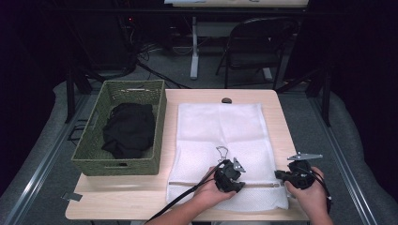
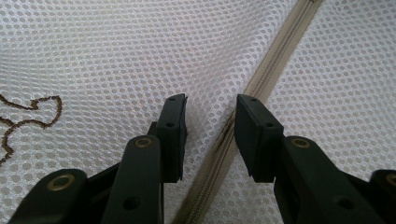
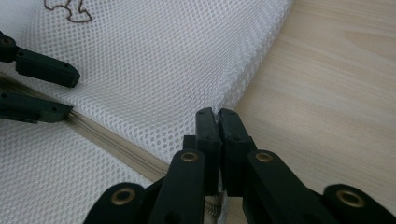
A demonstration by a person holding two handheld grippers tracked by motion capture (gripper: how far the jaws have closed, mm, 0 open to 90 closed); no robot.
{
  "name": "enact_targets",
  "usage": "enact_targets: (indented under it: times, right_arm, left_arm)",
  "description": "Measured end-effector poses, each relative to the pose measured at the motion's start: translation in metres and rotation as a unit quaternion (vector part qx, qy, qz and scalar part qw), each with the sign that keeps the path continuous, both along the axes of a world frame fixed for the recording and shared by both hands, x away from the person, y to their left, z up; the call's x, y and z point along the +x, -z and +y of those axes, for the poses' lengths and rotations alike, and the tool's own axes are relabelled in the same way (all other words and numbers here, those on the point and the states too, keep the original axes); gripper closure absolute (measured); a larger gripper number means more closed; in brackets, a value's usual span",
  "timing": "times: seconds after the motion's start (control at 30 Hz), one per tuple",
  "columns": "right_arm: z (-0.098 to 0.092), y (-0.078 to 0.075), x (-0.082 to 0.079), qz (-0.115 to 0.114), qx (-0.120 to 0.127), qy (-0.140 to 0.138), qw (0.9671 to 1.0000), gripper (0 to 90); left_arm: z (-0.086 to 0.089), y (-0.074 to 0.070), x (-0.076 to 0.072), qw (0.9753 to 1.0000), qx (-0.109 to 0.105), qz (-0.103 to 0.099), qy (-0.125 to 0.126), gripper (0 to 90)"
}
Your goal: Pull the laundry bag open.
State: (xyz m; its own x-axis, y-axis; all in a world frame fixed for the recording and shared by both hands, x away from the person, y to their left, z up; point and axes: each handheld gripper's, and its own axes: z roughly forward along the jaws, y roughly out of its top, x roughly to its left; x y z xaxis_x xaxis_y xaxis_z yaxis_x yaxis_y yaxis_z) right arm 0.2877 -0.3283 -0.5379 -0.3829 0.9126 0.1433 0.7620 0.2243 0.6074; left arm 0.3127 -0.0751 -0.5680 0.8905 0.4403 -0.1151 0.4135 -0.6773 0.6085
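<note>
White mesh laundry bag (image 1: 220,140) is laid flat on the light wooden table (image 1: 277,117), its long axis running away from the person, its beige zipper (image 2: 275,56) crossing the near end. The left gripper (image 1: 231,176) is held with jaws apart astride the zipper; the right gripper (image 3: 217,116) is clamped on the bag's edge. Beside the bag, black clothing (image 1: 129,129) is held in a green woven basket (image 1: 89,140). A brown embroidered mark (image 2: 28,114) is seen in the gripper views.

1. Zipper (image 3: 116,142) end hidden behind right claw (image 3: 217,114), bottom centre of the right gripper view.
2. Black cloth (image 1: 129,129) in basket (image 1: 94,140): folds too dark to tell.
3. Brown embroidery (image 2: 28,116) cut off at left edge.
</note>
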Motion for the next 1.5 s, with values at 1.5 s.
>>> enact_targets:
  times: [1.5]
  right_arm:
    - [0.034,-0.039,0.017,-0.023,0.066,-0.053,0.9961,88.4]
  left_arm:
    - [0.001,0.0,0.002,1.0,-0.007,0.006,-0.005,63.1]
